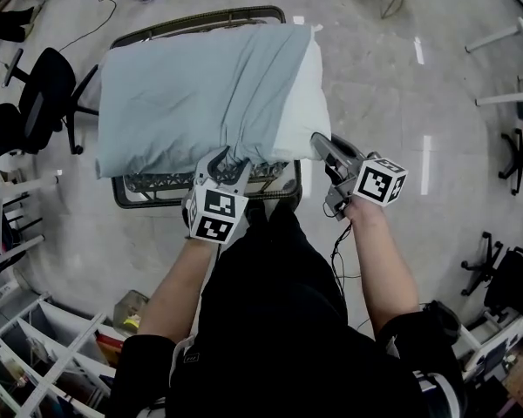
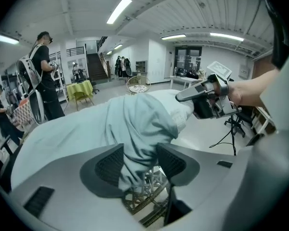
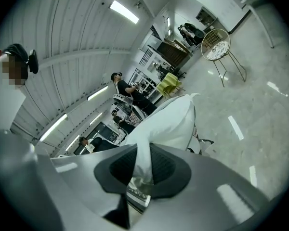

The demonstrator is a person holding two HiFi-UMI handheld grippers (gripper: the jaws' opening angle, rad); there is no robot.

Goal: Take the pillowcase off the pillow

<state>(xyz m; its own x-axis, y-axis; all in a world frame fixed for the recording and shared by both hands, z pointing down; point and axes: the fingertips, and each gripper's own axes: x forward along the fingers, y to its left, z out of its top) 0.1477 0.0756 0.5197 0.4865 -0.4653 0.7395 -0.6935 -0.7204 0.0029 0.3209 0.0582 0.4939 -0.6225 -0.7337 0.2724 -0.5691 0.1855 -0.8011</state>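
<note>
Partway spread at the left claw (image 1: pixel 230 162) (image 2: pixel 139 162), with a bunched fold of the pale blue pillowcase (image 1: pixel 192 94) (image 2: pixel 135 124) hanging between the pads, brushing them but not squeezed. Pressed together at the right claw (image 1: pixel 318 140) (image 3: pixel 142 165), pinching a corner of the white pillow (image 1: pixel 312 103) (image 3: pixel 168 121).

Just ahead of both claws and a little below them, a dark wire rack (image 1: pixel 157 185) bearing the pillow; under and around it, a pale glossy floor (image 1: pixel 401 94). Off to the left of the left claw, black office chairs (image 1: pixel 45 90); behind that claw, nearer the body, white shelving (image 1: pixel 65 342). Far beyond the left claw, a person (image 2: pixel 45 76) standing under long ceiling lights (image 2: pixel 119 9); beyond the right claw, a round wire chair (image 3: pixel 216 47).

Stretching away from the left claw, wrinkled pillowcase covering most of the pillow. Next to the right claw, a bare white end sticking out of the opening.
</note>
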